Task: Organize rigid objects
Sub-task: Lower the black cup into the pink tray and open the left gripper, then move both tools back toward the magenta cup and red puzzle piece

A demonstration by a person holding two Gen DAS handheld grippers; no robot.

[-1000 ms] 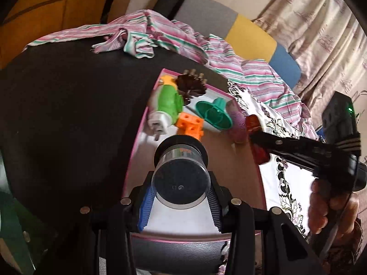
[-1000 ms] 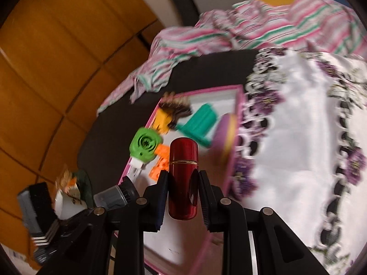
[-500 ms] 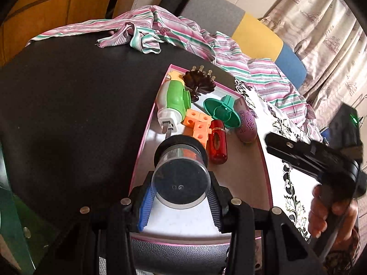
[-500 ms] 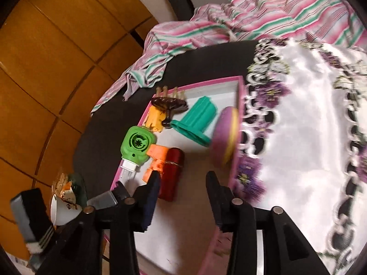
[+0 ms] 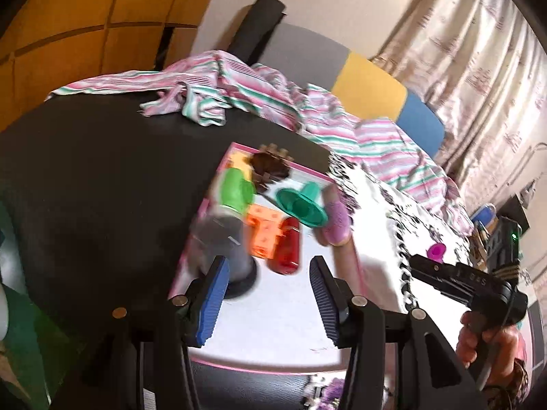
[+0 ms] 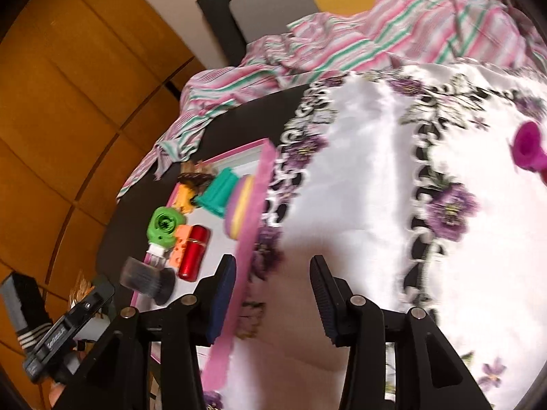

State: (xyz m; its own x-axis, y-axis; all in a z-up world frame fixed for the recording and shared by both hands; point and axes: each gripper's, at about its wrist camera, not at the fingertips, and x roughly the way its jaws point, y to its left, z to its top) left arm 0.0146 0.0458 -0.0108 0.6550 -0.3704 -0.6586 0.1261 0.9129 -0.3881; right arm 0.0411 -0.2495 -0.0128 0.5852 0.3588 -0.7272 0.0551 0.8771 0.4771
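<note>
A pink-rimmed tray [image 5: 205, 205] on the black table holds a red cylinder [image 5: 285, 246], an orange block [image 5: 263, 232], a green plug-like piece [image 5: 236, 191], a teal funnel shape [image 5: 301, 201], a purple oval [image 5: 336, 218] and a brown hair claw [image 5: 270, 167]. A grey cylinder with a black base [image 5: 225, 246] rests in the tray just ahead of my left finger. My left gripper [image 5: 266, 283] is opening, nothing pressed between its pads. My right gripper [image 6: 270, 290] stands open and empty over the tray's right rim [image 6: 253, 225] and the white cloth.
A white floral cloth [image 6: 369, 171] covers the table's right side, with a magenta piece [image 6: 528, 150] on it. A striped pink-and-green garment [image 5: 212, 89] lies at the back. Behind it stands a grey, yellow and blue chair back [image 5: 369, 82]. A wooden wall is at left.
The right gripper let the red cylinder go into the tray and swung right over the white cloth. The left gripper opened and drew back from the grey cylinder, which stays in the tray.
</note>
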